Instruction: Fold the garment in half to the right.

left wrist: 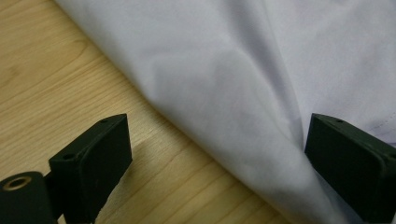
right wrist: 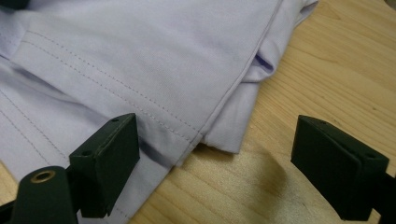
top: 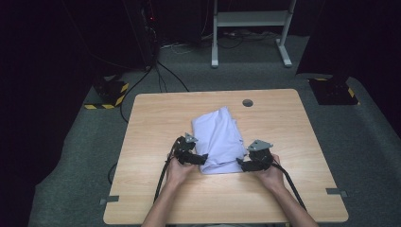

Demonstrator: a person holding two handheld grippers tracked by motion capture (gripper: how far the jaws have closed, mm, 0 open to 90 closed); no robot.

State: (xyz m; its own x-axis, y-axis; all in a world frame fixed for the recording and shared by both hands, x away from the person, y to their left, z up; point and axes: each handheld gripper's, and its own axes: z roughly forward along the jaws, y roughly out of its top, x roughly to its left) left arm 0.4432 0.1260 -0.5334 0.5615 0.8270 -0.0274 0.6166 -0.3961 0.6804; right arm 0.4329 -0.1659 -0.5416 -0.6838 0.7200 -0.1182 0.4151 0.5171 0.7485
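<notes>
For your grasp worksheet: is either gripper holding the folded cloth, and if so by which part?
Nothing is held. The left gripper and right gripper both stand open at the near corners of the pale lilac cloth, jaws apart around its edges.

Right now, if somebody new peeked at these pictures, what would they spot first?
Probably the pale lilac folded cloth in the middle of the wooden table. Next, the two black claws at its near edge: the left claw and the right claw, both open, one at each near corner.
</notes>
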